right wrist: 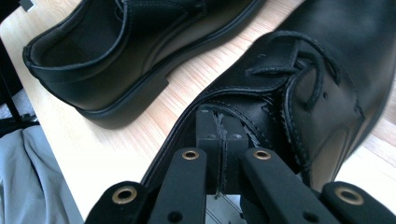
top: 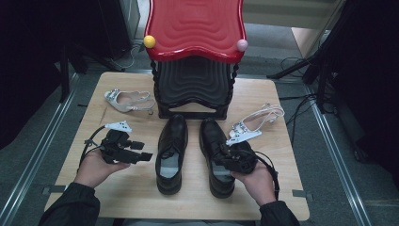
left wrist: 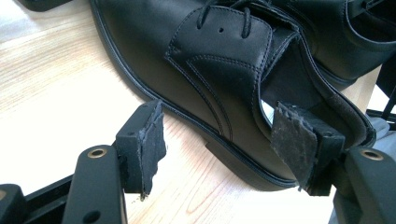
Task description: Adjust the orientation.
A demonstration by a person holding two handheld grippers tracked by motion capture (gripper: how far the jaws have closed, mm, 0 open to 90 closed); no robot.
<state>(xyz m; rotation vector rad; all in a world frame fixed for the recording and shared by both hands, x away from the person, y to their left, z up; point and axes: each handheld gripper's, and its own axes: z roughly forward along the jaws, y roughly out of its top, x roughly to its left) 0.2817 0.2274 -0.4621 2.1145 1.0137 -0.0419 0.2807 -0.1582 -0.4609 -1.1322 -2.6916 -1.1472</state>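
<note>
A: How is the right tool [right wrist: 222, 140] found?
B: Its jaws are clenched together, pressed into the opening of the right shoe [right wrist: 299, 88]; whether the collar is pinched cannot be told.

A: And the left tool [left wrist: 219, 149]?
B: It is held released, jaws wide apart, just beside the left shoe [left wrist: 219, 79], whose heel side is seen between the pads [left wrist: 289, 140] but is not touched.

A: What lies beyond?
B: Both shoes are stood side by side on the bench [top: 136, 188], ahead of a stool stack [top: 195, 56], with a sandal [top: 128, 100] placed on either flank.
</note>
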